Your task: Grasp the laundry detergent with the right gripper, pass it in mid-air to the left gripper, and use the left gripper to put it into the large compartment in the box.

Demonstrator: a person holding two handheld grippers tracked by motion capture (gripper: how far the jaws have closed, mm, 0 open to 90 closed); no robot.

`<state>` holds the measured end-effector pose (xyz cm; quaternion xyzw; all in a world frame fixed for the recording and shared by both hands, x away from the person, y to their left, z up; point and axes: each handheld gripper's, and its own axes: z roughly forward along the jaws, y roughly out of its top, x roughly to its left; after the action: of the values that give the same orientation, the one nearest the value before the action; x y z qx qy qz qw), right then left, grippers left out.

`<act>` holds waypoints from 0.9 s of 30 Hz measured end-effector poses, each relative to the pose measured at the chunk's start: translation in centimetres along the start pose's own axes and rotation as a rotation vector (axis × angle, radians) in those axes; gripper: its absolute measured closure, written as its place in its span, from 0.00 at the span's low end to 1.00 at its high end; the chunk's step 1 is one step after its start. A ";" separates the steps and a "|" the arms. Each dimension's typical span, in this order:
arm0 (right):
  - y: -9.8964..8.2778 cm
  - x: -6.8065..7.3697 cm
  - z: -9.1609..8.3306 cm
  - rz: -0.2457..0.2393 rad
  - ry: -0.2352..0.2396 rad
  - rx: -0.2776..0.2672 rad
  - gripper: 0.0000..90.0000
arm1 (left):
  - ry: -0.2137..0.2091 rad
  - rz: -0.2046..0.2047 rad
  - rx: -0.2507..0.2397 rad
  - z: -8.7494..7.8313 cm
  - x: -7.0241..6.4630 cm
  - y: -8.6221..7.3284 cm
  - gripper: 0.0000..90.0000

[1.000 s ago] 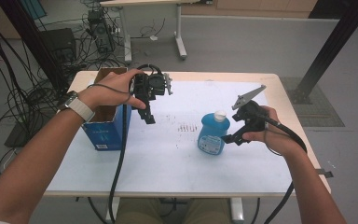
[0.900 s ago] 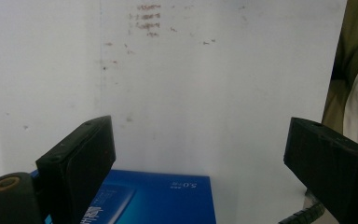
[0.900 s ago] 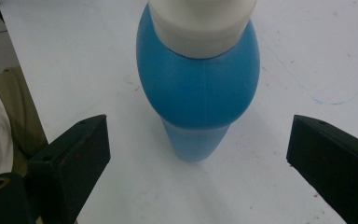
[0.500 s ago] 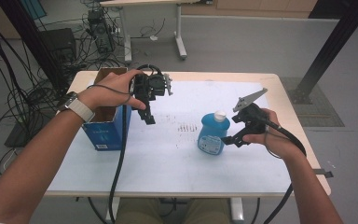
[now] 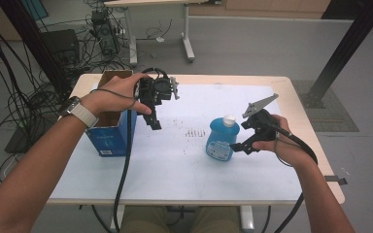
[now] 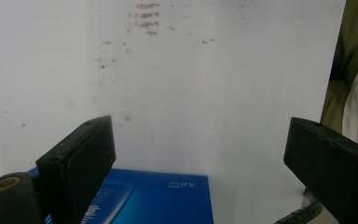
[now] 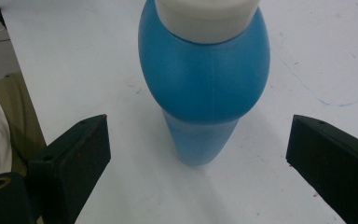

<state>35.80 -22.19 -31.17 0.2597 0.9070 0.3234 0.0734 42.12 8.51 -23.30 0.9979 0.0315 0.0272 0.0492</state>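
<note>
A blue bottle (image 5: 220, 141) with a white cap (image 5: 229, 120) stands upright on the white table (image 5: 175, 160), right of centre. My right gripper (image 5: 241, 137) is held just to its right, open, jaws facing the bottle. In the right gripper view the bottle (image 7: 205, 84) stands ahead of the right gripper (image 7: 198, 128), whose wide jaws do not touch it. My left gripper (image 5: 154, 121) hangs above the table beside a blue box (image 5: 109, 138), pointing down. Its view has the left gripper (image 6: 200, 135) open with nothing between the jaws and the box (image 6: 158, 196) below.
The blue box has an open brown cardboard top (image 5: 114, 80) at the table's left rear. Faint marks (image 5: 194, 131) dot the table's middle. Cables (image 5: 124, 165) trail off the front edge. Another desk's legs (image 5: 187, 43) and tangled wires (image 5: 24, 97) lie beyond the table.
</note>
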 end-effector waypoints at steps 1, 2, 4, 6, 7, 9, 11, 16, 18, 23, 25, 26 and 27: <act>-0.1 0.0 0.1 0.003 0.001 -0.001 0.07 | 0.001 0.000 0.001 0.0 0.0 0.0 0.10; -0.1 0.0 0.1 0.003 0.001 -0.001 0.07 | 0.001 0.002 0.000 0.0 0.0 0.0 0.10; -0.1 0.0 0.2 0.004 0.003 -0.006 0.07 | 0.000 0.000 0.002 0.0 0.0 0.0 0.10; -0.1 0.0 0.2 0.003 0.005 -0.006 0.07 | 0.001 0.000 0.000 0.0 0.0 0.0 0.10; -0.1 0.1 0.2 0.003 0.005 -0.005 0.07 | 0.002 0.000 0.001 -0.1 0.0 0.0 0.10; -0.1 0.1 0.2 0.001 0.004 -0.008 0.07 | 0.003 0.000 0.001 -0.1 0.0 0.0 0.10; -0.1 0.0 0.2 0.000 0.003 -0.013 0.07 | 0.003 -0.001 0.000 -0.1 0.0 -0.1 0.10; -0.2 0.1 0.2 0.004 0.002 -0.014 0.07 | 0.003 -0.005 0.002 0.0 0.1 -0.1 0.10; -0.2 0.0 0.3 0.005 0.006 -0.021 0.07 | 0.003 -0.003 0.001 0.0 0.1 -0.1 0.10; -0.3 0.0 0.3 0.006 0.009 -0.020 0.07 | 0.002 -0.005 0.004 0.0 0.1 -0.1 0.10; -0.2 0.0 0.3 0.005 0.010 -0.023 0.07 | 0.004 -0.005 0.002 0.0 0.1 -0.1 0.10; -0.2 0.0 0.3 0.006 0.011 -0.023 0.07 | 0.004 -0.005 0.002 0.0 0.1 -0.2 0.10; -0.2 0.0 0.4 0.006 0.011 -0.023 0.07 | 0.003 -0.006 0.003 0.0 0.1 -0.2 0.10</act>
<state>35.80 -22.11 -31.57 0.2596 0.9028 0.3356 0.0705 42.26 8.68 -23.33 0.9978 0.0345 0.0286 0.0480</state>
